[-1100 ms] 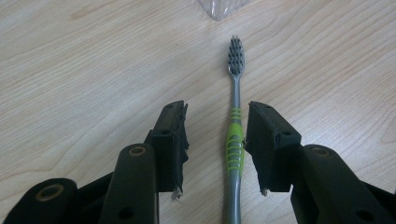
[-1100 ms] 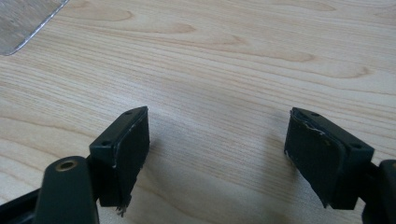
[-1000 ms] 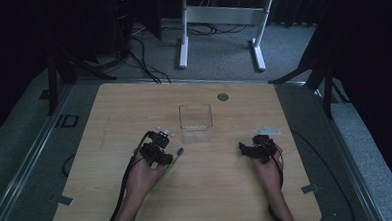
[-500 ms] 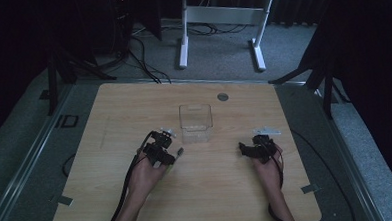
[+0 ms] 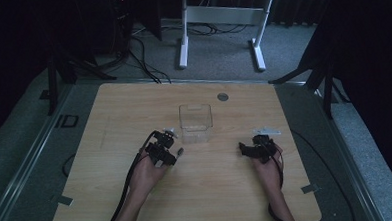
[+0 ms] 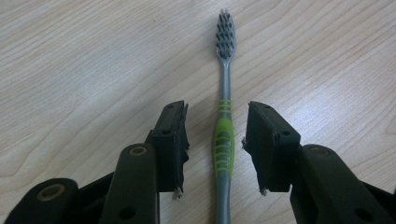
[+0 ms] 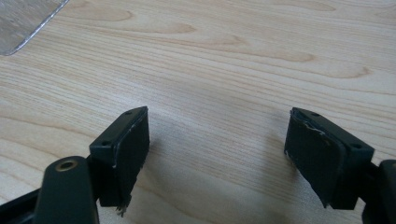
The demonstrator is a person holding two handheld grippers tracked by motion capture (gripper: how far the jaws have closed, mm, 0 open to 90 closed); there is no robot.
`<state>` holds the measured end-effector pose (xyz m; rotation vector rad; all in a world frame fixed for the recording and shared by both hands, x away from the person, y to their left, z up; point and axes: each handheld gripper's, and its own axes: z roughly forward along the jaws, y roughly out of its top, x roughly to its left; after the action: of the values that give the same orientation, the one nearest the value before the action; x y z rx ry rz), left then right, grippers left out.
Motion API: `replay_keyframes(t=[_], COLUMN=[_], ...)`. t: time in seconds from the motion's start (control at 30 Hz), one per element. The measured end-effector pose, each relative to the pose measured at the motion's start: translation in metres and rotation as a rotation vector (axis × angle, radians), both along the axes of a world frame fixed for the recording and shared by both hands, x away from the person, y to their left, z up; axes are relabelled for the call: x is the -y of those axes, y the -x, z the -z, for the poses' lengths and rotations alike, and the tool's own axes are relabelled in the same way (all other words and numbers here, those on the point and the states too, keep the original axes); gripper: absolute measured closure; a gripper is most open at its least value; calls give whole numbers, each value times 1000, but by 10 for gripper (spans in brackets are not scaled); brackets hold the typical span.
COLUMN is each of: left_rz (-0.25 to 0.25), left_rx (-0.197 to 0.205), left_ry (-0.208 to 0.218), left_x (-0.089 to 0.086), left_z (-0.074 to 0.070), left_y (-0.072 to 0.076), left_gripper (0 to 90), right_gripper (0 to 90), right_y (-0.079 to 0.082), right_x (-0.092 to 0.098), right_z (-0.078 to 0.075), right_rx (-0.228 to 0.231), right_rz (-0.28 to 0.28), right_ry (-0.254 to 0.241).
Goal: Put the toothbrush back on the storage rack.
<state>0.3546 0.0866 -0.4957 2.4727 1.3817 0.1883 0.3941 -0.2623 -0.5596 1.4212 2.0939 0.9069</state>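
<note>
A grey toothbrush with a green grip lies flat on the wooden table, its bristle head pointing away from my left gripper. That gripper is open and straddles the handle, with a gap on each side between pad and brush. In the high view the left gripper sits left of centre, with the brush head poking out to its right. My right gripper rests on the table at the right. Its jaws are open over bare wood.
A clear plastic container stands at mid-table, just beyond the left gripper; its corner shows in the right gripper view. A small white piece lies beyond the right gripper. A grey disc is set in the far tabletop.
The left gripper has edged slightly to the right, over the toothbrush. The right hand has stayed put.
</note>
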Motion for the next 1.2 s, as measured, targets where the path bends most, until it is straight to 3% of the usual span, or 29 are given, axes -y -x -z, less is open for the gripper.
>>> replay_keyframes(t=[0.7,1.2], left_rz=[32,57], left_rx=[-71,-116], left_ry=[-17,-39], left_x=[4,6], left_z=[6,12], left_y=[-5,-7], left_gripper=[593,664], right_gripper=[221,220], right_y=[0,0], right_x=[0,0], right_z=[0,0], right_rx=[0,0], right_rz=[0,0], right_ry=[0,0])
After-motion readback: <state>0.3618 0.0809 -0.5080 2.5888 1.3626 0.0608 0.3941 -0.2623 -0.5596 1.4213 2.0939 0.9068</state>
